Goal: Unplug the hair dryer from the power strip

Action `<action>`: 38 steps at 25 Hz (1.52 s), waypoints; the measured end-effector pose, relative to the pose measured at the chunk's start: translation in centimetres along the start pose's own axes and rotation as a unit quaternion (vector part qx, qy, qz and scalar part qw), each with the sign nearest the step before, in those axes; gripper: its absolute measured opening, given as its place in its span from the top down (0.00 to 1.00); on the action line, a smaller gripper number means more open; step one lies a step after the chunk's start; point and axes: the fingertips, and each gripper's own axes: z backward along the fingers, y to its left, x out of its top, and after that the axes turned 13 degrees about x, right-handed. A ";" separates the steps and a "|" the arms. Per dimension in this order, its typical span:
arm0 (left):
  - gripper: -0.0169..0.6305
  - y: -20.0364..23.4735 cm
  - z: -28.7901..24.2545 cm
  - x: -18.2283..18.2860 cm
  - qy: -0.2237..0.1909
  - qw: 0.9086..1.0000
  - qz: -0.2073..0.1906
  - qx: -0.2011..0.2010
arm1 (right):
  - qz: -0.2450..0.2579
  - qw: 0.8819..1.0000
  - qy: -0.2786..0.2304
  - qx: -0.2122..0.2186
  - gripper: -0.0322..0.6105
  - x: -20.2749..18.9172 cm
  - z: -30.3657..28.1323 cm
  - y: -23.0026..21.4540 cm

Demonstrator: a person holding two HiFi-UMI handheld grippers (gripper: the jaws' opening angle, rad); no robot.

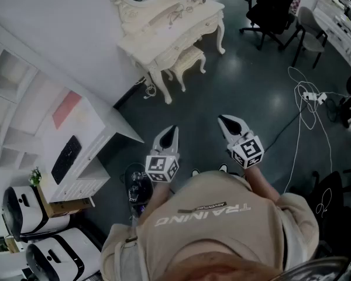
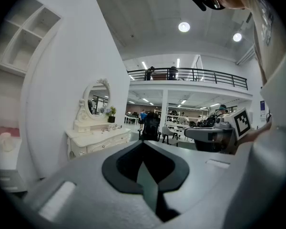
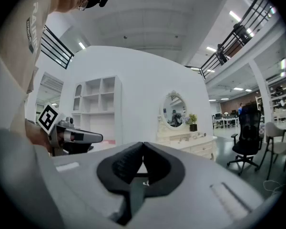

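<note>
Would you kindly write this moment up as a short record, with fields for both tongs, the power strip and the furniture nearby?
Left tongs: shut, empty, held out over the floor
Right tongs: shut, empty, beside the left
Power strip: on the floor at the right, white cable looping beside it, apart from both tongs
Hair dryer: not made out in any view
Furniture: white dressing table with stool ahead; black office chair to its right

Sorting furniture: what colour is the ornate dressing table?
The ornate dressing table is cream-white, clearest in head view.
</note>
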 end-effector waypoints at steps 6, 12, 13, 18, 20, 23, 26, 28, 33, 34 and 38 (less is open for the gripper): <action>0.97 -1.6 1.8 -2.1 0.020 0.999 0.028 0.007 | 0.010 1.000 0.012 0.005 0.94 -0.7 2.2 0.7; 0.97 -1.7 1.1 -1.2 0.011 0.999 0.025 0.018 | 0.014 1.000 0.010 0.002 0.94 -0.5 4.0 -0.1; 0.97 -1.8 0.8 -0.7 0.004 0.999 0.025 0.020 | 0.015 1.000 0.007 0.001 0.94 -0.3 4.1 -0.4; 0.97 -3.6 -0.2 0.5 -0.004 1.000 0.013 0.020 | 0.015 1.000 -0.003 0.001 0.94 0.2 5.6 -1.4; 0.97 -4.3 -0.6 0.3 0.001 1.000 0.009 0.020 | 0.014 1.000 -0.002 0.004 0.94 0.0 6.1 -1.9; 0.97 -5.4 -1.3 -0.6 0.013 1.000 0.006 0.022 | 0.010 1.000 -0.004 0.011 0.94 -0.8 7.0 -2.5; 0.97 -6.3 -2.0 -1.5 0.021 0.999 0.007 0.028 | 0.014 1.000 0.007 0.017 0.94 -2.2 7.3 -3.3; 0.97 -6.4 -2.0 -1.8 0.028 0.999 0.006 0.031 | 0.024 0.999 0.014 0.017 0.94 -2.8 7.3 -3.5; 0.97 -7.0 -2.3 -3.1 0.043 0.998 0.008 0.033 | -0.008 0.999 0.035 0.019 0.94 -4.8 7.4 -4.8; 0.97 -7.3 -2.4 -3.4 0.046 0.998 0.008 0.031 | -0.015 0.999 0.037 0.020 0.94 -5.2 7.3 -5.2; 0.97 -7.1 -3.4 -3.9 0.049 0.999 0.010 0.022 | -0.019 0.999 0.041 0.021 0.94 -5.6 5.8 -6.0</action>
